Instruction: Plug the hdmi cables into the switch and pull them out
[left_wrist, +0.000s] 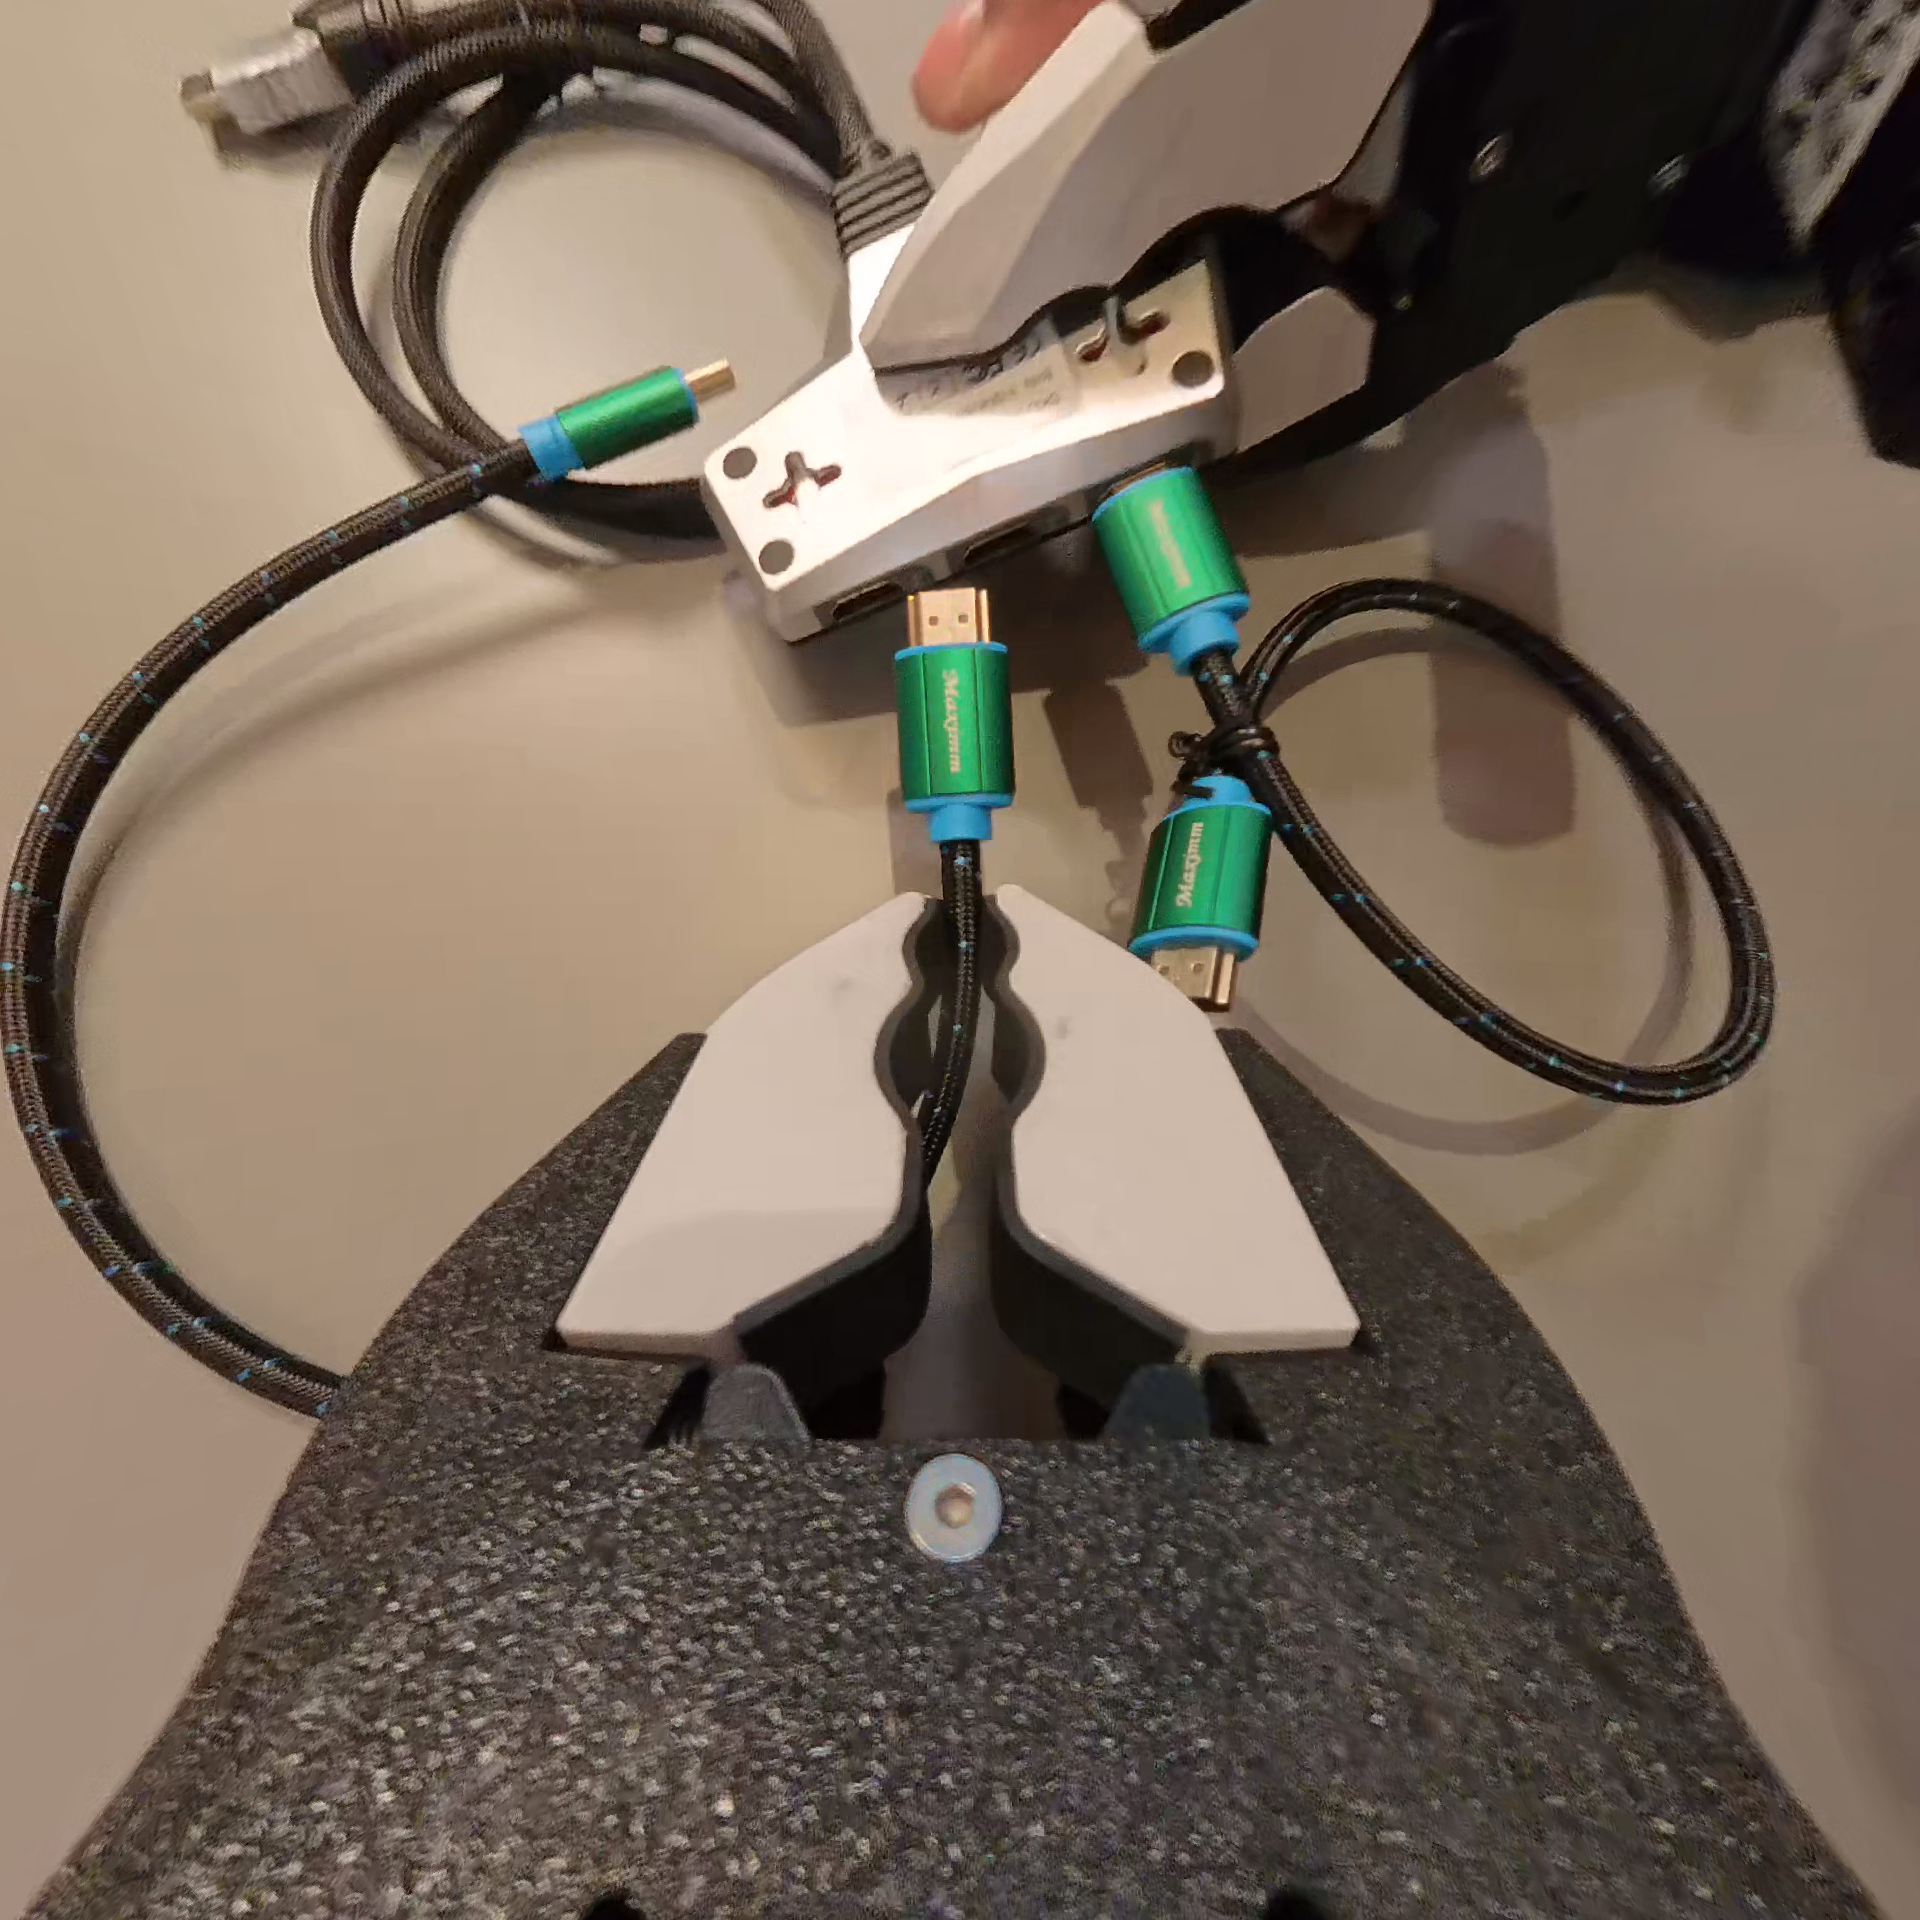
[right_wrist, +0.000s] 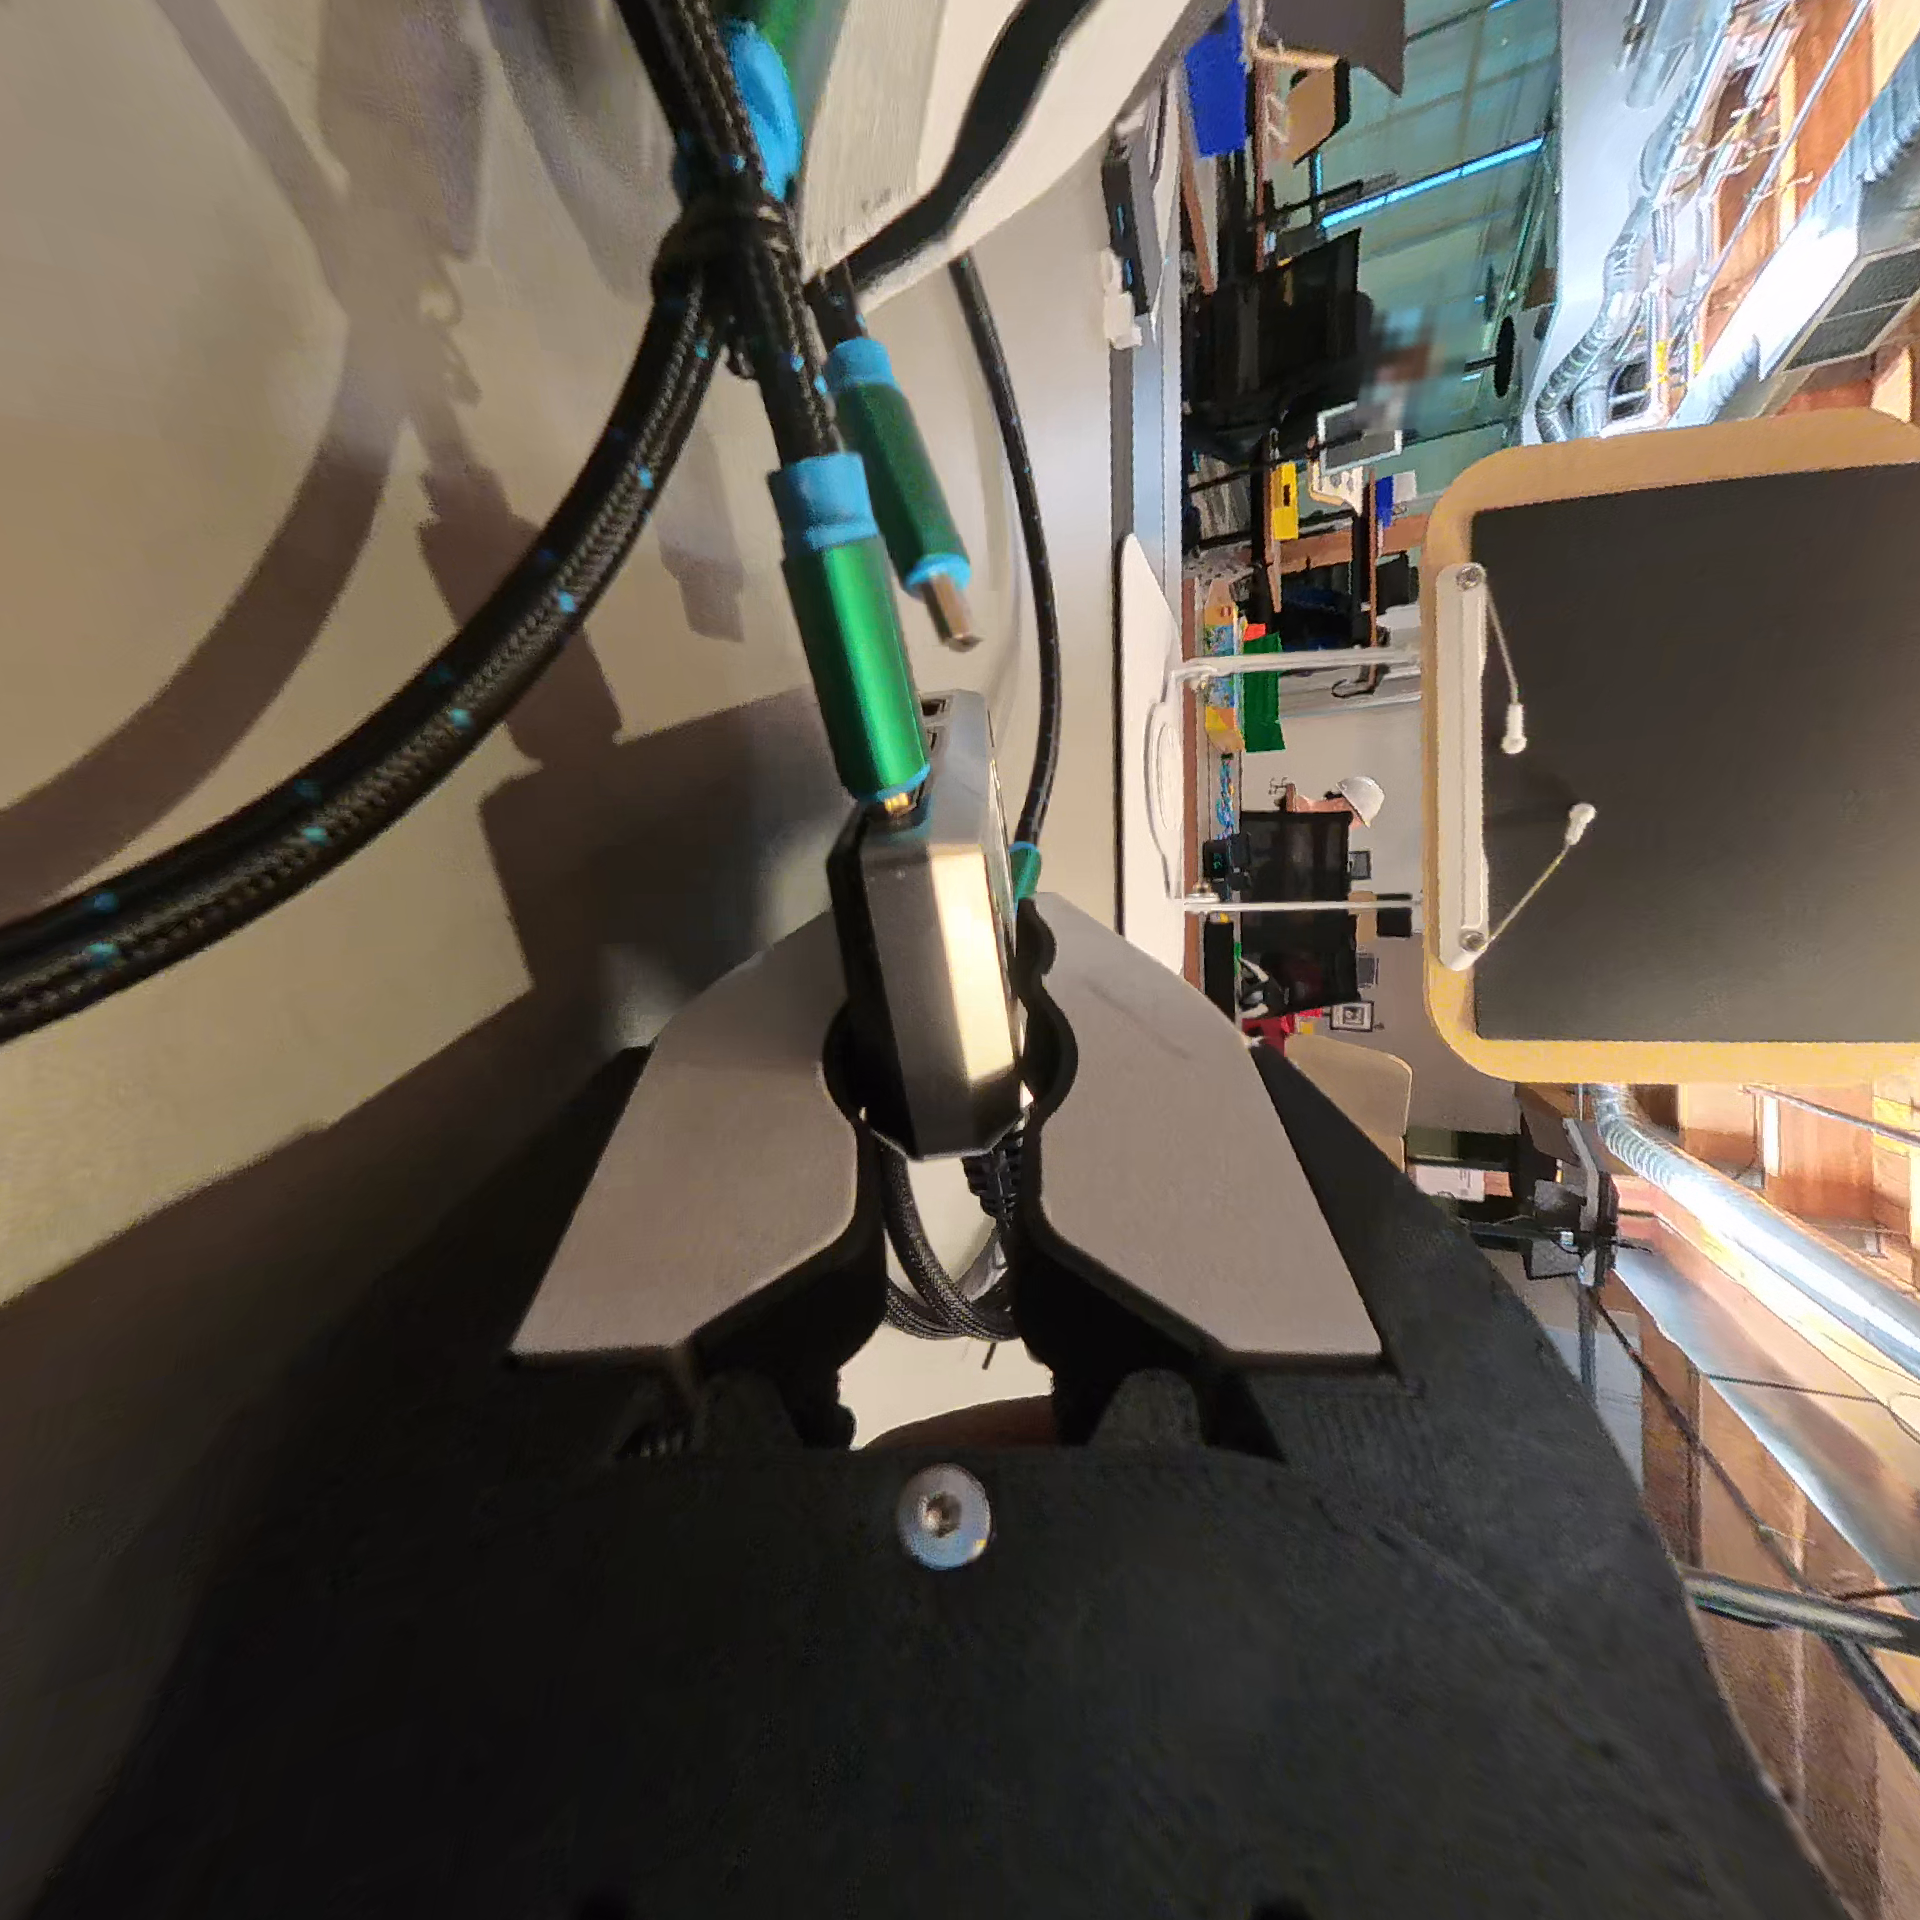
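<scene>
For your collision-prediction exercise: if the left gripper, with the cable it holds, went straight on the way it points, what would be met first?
The held plug, ahead of the left gripper, would likely meet the switch first, at an empty port, though alignment is unclear.

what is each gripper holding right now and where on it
Left gripper pinches a cable just behind its green plug. Right gripper clamps the silver switch across its flat faces.

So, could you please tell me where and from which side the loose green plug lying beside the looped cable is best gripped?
Take the loose green plug across the two long flat sides of its green metal shell, coming from above. Its gold tip points toward the left tool, and the knotted cable crowds its blue collar end, so mid-shell looks the clearest hold.
</scene>
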